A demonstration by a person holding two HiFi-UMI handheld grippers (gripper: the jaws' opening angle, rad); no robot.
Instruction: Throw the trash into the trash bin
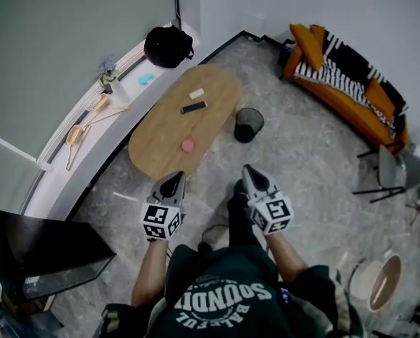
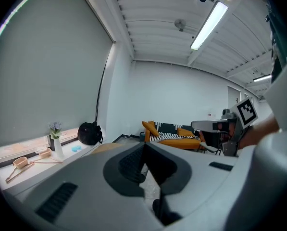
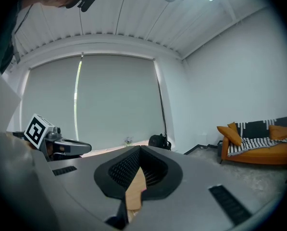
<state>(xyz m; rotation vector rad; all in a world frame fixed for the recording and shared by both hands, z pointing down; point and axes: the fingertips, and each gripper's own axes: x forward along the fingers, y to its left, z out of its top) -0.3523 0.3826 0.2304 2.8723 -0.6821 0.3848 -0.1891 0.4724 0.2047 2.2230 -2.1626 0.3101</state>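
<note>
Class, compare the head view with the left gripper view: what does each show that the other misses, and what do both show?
Only the head view: the pink disc, black bar and white block on the table. Only the left gripper view: the ceiling lamp. Both: the sofa and the backpack.

1 table point(image 1: 160, 146) w/ 3 small items point(image 1: 188, 146), 1 trash bin point(image 1: 247, 125), 1 sofa point(image 1: 350, 94).
</note>
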